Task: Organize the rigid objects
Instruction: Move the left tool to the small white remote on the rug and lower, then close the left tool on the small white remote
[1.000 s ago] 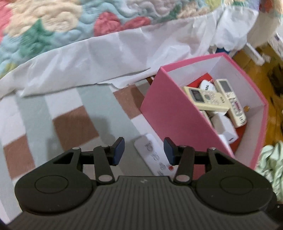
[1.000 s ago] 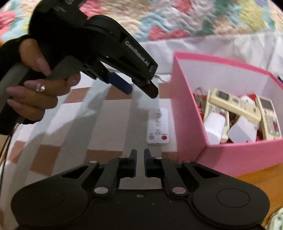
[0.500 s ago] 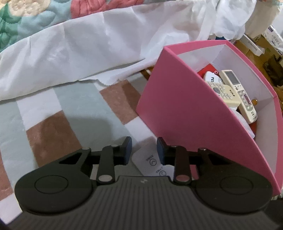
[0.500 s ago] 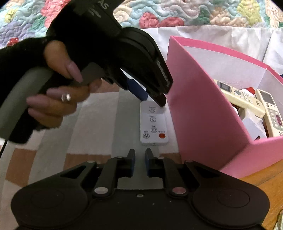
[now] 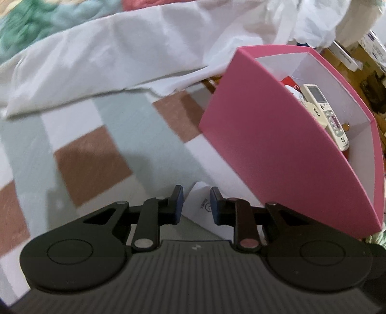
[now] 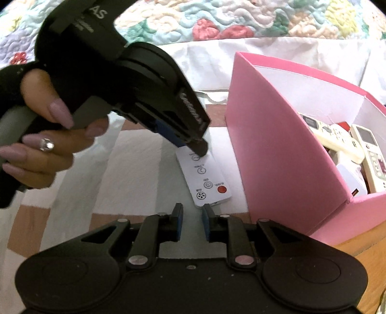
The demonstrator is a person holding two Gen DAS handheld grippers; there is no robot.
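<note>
A flat white remote [image 6: 207,178] with a red button lies askew on the checked cloth, just left of the pink box [image 6: 284,157]. A person's hand holds my left gripper [image 6: 193,145] down at the remote's far end. In the left wrist view the remote's corner [image 5: 199,203] fills the gap of the left gripper [image 5: 196,203]. Its jaws are closing, with the pads at the remote's edges. My right gripper [image 6: 193,212] hovers just short of the remote's near end. Its jaws are opening and hold nothing.
The pink box [image 5: 277,149] holds several cream remotes [image 6: 337,140] and white blocks. A rumpled white sheet [image 5: 120,60] and a flowered quilt [image 6: 241,21] lie beyond the checked cloth [image 5: 91,164]. Wooden floor [image 6: 361,244] shows at the right.
The left gripper came down and narrowed its jaws around the remote's far end, and the remote turned askew. The right gripper's jaws widened and it drew closer to the remote.
</note>
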